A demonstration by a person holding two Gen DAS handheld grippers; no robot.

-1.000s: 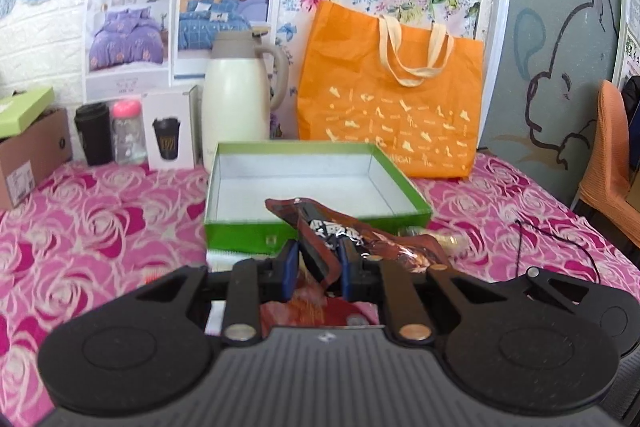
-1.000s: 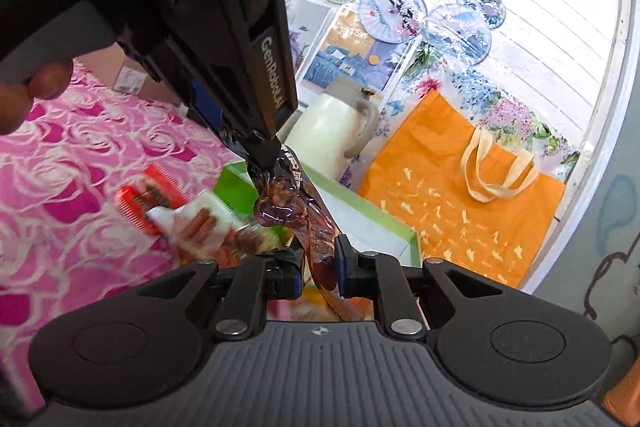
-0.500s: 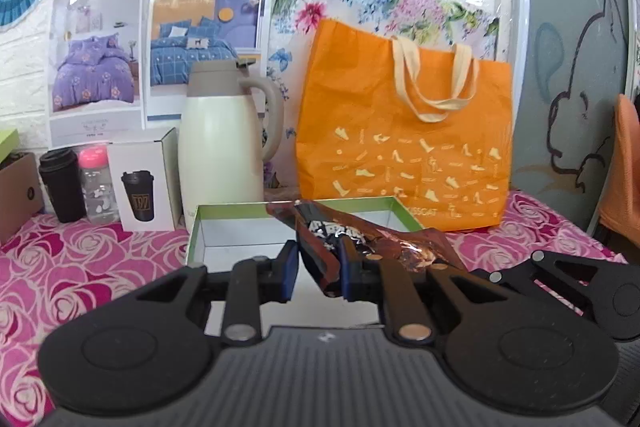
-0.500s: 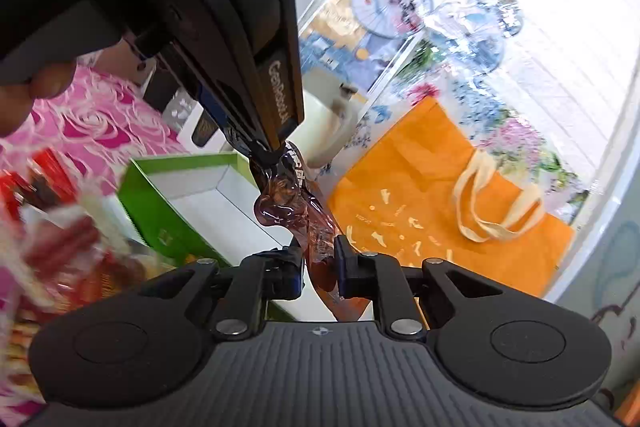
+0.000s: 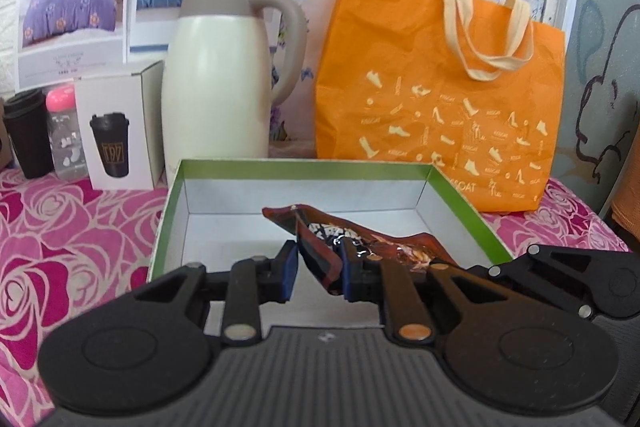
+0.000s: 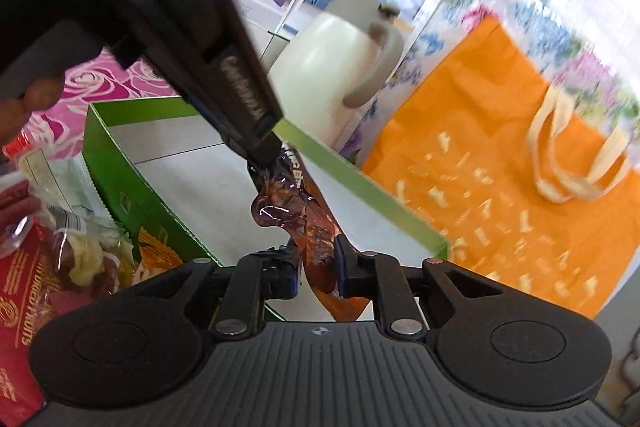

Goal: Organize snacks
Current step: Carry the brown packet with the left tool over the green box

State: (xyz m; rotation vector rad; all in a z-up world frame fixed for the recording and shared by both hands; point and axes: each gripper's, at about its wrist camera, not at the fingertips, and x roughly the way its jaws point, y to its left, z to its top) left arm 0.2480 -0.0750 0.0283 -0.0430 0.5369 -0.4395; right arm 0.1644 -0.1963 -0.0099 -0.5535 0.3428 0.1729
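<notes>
Snack packet [image 5: 320,247]: brown, held over green box [image 5: 460,195]
Left gripper [image 5: 316,277]: clamped on packet
Right gripper [image 6: 316,267]: clamped on packet

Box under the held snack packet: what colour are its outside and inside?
The box is green outside with a white interior, clearest in the left wrist view.

An orange tote bag [image 5: 440,87] carries repeated pale "KISSCAT" lettering among shoe motifs. A red snack packet [image 6: 20,311] reads "DRIED FRUITS". The cup printed on a white carton [image 5: 116,127] bears an emblem too small to read.
</notes>
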